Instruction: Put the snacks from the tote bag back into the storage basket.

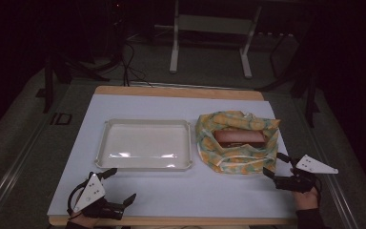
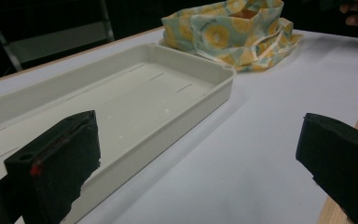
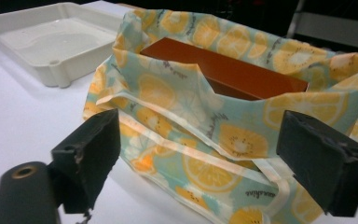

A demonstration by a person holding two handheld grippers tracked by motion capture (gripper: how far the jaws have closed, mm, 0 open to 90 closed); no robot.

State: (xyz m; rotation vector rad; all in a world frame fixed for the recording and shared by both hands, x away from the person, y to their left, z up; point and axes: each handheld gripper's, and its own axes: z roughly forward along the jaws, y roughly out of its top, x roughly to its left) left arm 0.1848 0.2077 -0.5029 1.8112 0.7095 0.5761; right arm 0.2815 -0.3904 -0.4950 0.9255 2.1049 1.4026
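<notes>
A: Entry. Bag (image 1: 236,143) sits right of centre in the high view, on the tabletop (image 1: 171,186), just right of the tray (image 1: 145,144). Citrus print, mouth gaping upward, a brown box (image 1: 239,137) lying inside.

B: Grippers?

A: Right gripper (image 1: 272,166) at lower right, jaws spread wide, nothing between them, close to the bag's near right corner; I can't tell if it touches. Left gripper (image 1: 120,183) at lower left, also spread and empty, near the tray's front corner.

B: How will the bag handle?

A: Judgement only: thin cloth, soft, will slump and fold when lifted. The box looks rigid, likely the main weight, so it may slide or tip if the cloth is pulled from one side.

B: Where to grab?

A: In the right gripper view, the pale binding along the rim (image 3: 182,142) in front of the jaws looks best: a doubled edge, firmer than the print panel. A pinch there should open or drag the bag without crushing the box.
</notes>
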